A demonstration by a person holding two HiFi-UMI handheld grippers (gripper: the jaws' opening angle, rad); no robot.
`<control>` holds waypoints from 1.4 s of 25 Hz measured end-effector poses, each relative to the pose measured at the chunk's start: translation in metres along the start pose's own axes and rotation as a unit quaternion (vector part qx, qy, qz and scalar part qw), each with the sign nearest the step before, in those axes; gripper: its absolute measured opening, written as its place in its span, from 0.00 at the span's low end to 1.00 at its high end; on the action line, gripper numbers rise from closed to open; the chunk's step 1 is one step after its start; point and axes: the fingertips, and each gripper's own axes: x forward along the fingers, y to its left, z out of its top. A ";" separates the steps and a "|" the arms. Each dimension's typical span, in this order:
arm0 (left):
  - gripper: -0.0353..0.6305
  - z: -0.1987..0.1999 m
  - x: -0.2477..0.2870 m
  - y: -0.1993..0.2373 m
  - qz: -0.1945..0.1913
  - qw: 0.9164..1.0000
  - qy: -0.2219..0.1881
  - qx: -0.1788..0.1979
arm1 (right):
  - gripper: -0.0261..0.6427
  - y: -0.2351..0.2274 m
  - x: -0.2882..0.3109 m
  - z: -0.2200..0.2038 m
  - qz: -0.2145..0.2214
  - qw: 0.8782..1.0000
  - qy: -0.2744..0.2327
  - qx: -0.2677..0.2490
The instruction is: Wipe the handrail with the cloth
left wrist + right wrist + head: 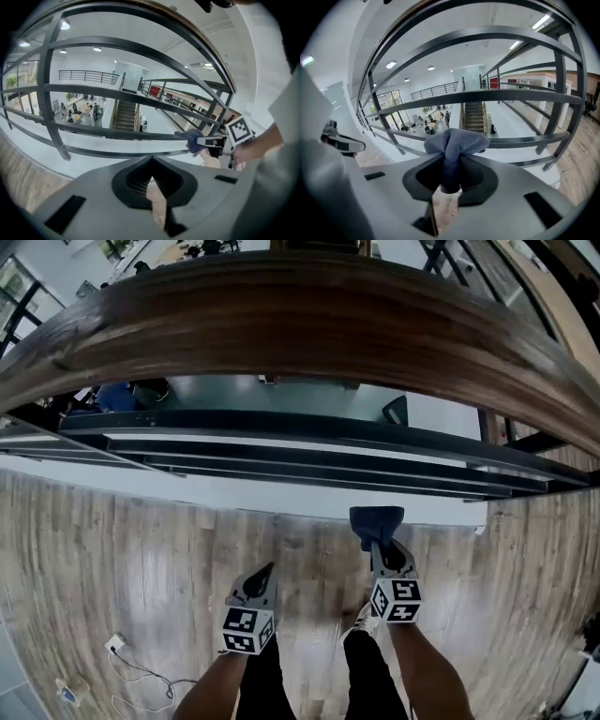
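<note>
Pinching the bunched blue cloth (452,143) between its jaws, the right gripper (380,545) hangs clear of the wooden handrail (300,320), not touching it. The left gripper (261,576) sits beside it, jaws together and empty.

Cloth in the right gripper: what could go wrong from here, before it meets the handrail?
1. The cloth is pinched as a small bunch in the right gripper. Rubbing could pull it free, and it might then drop through the open rails to the level below.
2. So little cloth sticks out past the jaws that their tips may scrape the wooden handrail.
</note>
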 end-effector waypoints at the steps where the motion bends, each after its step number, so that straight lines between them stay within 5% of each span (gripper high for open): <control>1: 0.06 -0.001 -0.010 0.025 0.011 1.000 -0.004 -0.003 | 0.15 0.029 0.015 -0.001 0.013 1.000 0.002 -0.004; 11: 0.06 -0.015 -0.109 0.248 0.102 0.993 -0.049 -0.043 | 0.15 0.299 0.138 0.027 0.107 0.993 -0.034 -0.038; 20: 0.06 -0.018 -0.142 0.386 0.140 0.986 -0.076 -0.040 | 0.15 0.454 0.250 0.065 0.119 0.991 -0.049 -0.038; 25: 0.06 -0.023 -0.156 0.420 0.151 0.982 -0.096 -0.061 | 0.15 0.500 0.289 0.075 0.112 0.993 -0.038 -0.029; 35: 0.06 -0.059 -0.154 0.405 0.137 0.979 -0.107 -0.103 | 0.15 0.549 0.336 0.069 0.114 0.993 -0.011 -0.009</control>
